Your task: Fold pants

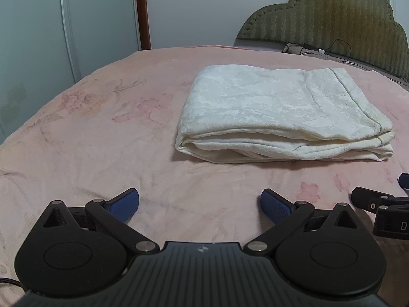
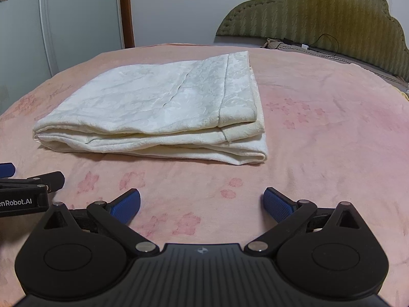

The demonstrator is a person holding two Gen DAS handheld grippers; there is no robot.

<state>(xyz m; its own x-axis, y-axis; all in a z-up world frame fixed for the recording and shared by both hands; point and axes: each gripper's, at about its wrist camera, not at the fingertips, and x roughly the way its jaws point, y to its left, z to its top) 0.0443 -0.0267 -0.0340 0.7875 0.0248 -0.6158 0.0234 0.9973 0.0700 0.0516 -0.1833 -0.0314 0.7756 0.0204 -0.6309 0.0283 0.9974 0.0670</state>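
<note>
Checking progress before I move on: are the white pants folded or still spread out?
Folded. The white pants lie as a compact stack on the pink bedspread, several layers showing along the near edge.

The pants (image 1: 281, 107) (image 2: 158, 107) are cream-white with a faint woven pattern, folded into a flat, layered rectangle. They lie on the pink bed (image 1: 89, 133) (image 2: 332, 128), hemmed edge toward the right, stacked folds facing the cameras.

The right tool (image 2: 202, 206) hovers low over the pink bed (image 2: 332, 133), its blue fingers (image 2: 277, 204) spread wide and empty. The folded cream pants (image 2: 153, 110) lie ahead; the left tool (image 2: 25, 186) sits beside.
</note>
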